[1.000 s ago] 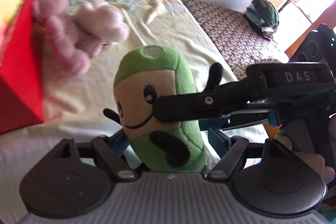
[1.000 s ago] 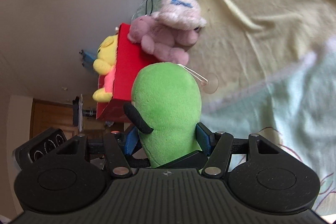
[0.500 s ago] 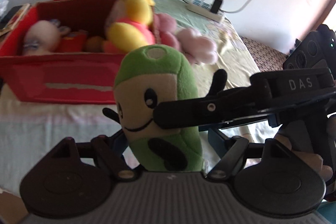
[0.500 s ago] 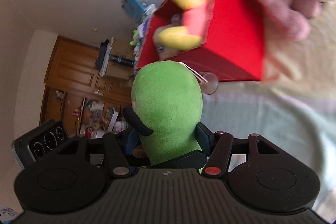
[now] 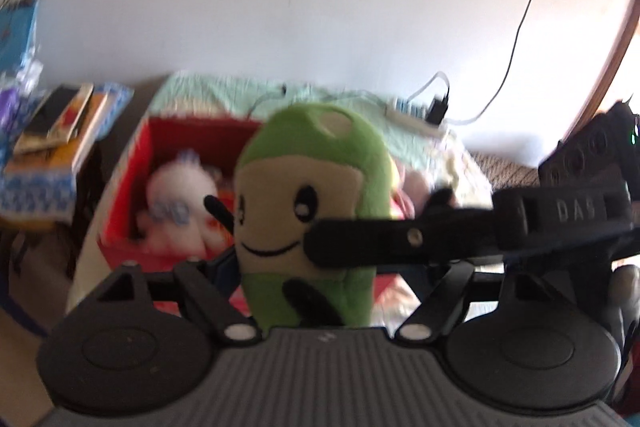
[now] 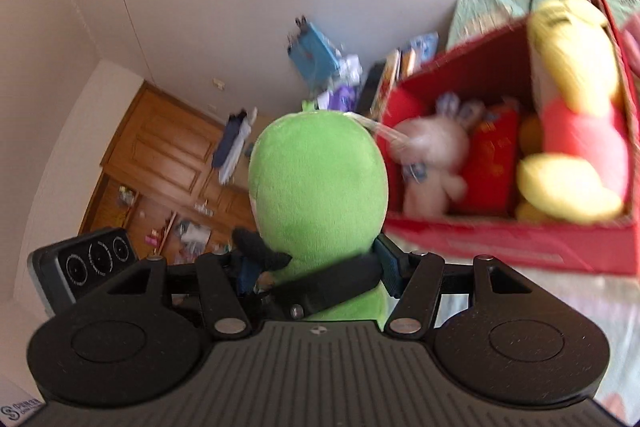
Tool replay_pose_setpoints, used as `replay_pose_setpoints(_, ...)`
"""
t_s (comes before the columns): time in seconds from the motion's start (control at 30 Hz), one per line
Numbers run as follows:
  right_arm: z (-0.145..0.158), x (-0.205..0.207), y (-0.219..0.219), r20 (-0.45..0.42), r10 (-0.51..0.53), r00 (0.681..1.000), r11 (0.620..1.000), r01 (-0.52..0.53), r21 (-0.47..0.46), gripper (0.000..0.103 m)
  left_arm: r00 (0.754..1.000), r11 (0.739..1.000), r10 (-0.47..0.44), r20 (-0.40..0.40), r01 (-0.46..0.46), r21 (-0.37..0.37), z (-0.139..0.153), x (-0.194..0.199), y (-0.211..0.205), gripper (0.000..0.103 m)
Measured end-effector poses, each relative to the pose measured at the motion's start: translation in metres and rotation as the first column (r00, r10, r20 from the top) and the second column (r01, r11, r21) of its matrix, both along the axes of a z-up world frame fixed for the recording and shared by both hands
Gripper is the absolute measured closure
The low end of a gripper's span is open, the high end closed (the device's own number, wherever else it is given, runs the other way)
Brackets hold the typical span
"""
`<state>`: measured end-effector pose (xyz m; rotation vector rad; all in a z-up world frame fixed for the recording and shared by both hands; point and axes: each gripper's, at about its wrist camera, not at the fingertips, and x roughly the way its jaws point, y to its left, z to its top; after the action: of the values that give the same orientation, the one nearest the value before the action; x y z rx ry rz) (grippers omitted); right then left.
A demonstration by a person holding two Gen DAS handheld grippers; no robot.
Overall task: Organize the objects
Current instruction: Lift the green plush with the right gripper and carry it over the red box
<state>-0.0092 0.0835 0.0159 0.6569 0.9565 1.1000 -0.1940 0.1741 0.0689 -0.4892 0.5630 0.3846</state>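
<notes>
A green plush toy with a cream face, black stitched smile and black stubby arms [image 5: 312,215] is held upright in the air between two handheld grippers, in front of an open red cardboard box [image 5: 132,187] that sits on a bed covered with a pale green and yellow sheet [image 5: 248,91]. The left gripper [image 5: 316,267] pinches the toy low on its body, its blue-padded fingers pressed against either side. The right gripper [image 6: 320,263] likewise squeezes the toy's lower half from behind, and its black finger [image 5: 400,239], seen in the left wrist view, lies across the toy's cheek. A clear suction cup on a string [image 6: 388,135] hangs from the top of the toy's head.

Inside the box lie a white plush rabbit with blue markings [image 6: 432,163], a red cushion-like item with gold print [image 6: 492,159], and a yellow plush bear in a red shirt [image 6: 572,131] leaning against the box's far wall. A pink plush shape [image 5: 412,187], blurred, shows just behind the green toy. On the bed near the white wall rests a white power strip with a black plug [image 5: 424,111]. A stack of books [image 5: 60,123] sits on a bench beside the bed, and a wooden wardrobe [image 6: 168,155] stands across the room.
</notes>
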Motion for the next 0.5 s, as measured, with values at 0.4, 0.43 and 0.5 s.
replay_pose_setpoints(0.4,0.008,0.030,0.023,0.104,-0.280,0.954,0.957,0.286,-0.042,0.043,0.976,0.981,-0.192,0.100,0.192,0.014,-0.006,0.031,0.075,0.024)
replay_pose_setpoints(0.43,0.005,0.034,0.025,0.107,-0.298,0.949,0.951,0.304,-0.053,0.043,0.974,0.979,-0.203,0.099,0.202,0.018,-0.009,0.036,0.077,0.024)
replay_pose_setpoints(0.5,0.000,0.040,0.026,0.110,-0.329,0.938,0.938,0.338,-0.072,0.043,0.971,0.975,-0.222,0.093,0.220,0.022,-0.016,0.046,0.082,0.024)
